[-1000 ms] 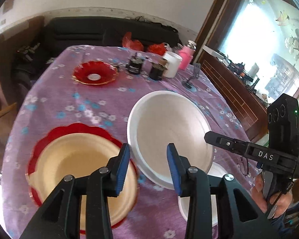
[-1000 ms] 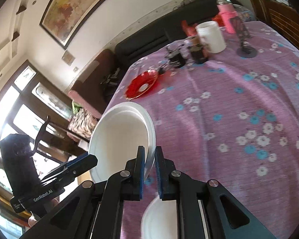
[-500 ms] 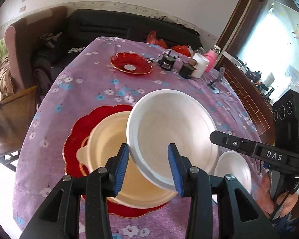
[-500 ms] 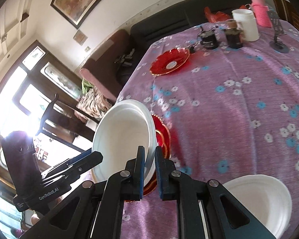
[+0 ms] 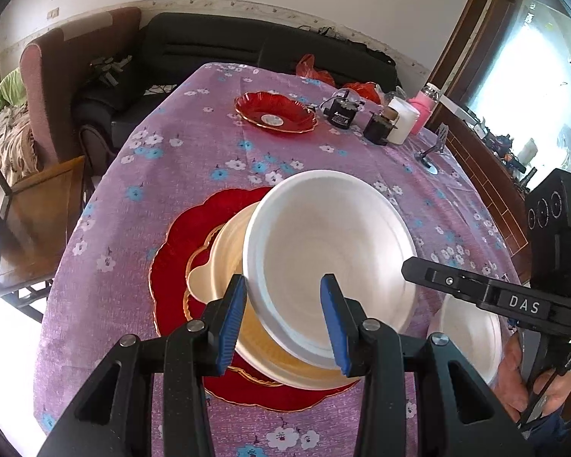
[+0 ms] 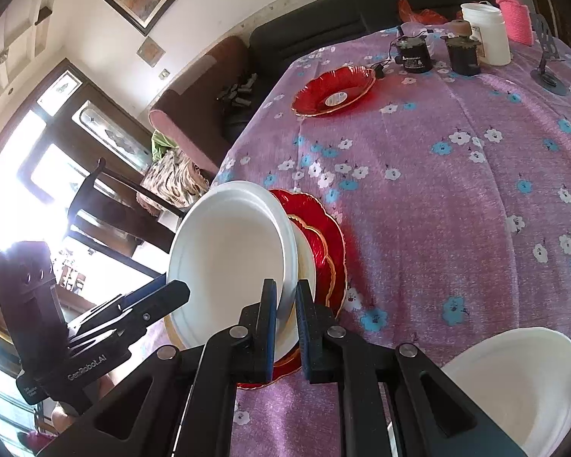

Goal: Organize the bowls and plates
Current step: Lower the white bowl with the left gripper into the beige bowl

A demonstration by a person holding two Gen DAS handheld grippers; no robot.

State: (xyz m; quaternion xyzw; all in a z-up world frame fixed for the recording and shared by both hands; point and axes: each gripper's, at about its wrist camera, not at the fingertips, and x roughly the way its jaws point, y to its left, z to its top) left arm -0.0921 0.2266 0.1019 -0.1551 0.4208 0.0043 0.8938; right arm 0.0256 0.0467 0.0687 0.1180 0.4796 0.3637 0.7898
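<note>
The right tongs (image 6: pixel 285 320) pinched the white plate's (image 5: pixel 331 251) rim, tilted over a cream bowl (image 5: pixel 228 251) inside the big red plate (image 5: pixel 179 251) near the counter's (image 5: pixel 179 175) edge. The left tongs (image 5: pixel 283 316) stood spread around the plate's edge, gripping nothing.

- Cream dish (image 5: pixel 224 262): largely hidden beneath tilted white plate (image 5: pixel 331 251).
- Red scalloped platter (image 5: pixel 179 243): centre covered by the stack.
- Small white bowl (image 6: pixel 521 377): cut by frame edge.
- Dark jar labels (image 6: pixel 413 59): too small to read.
</note>
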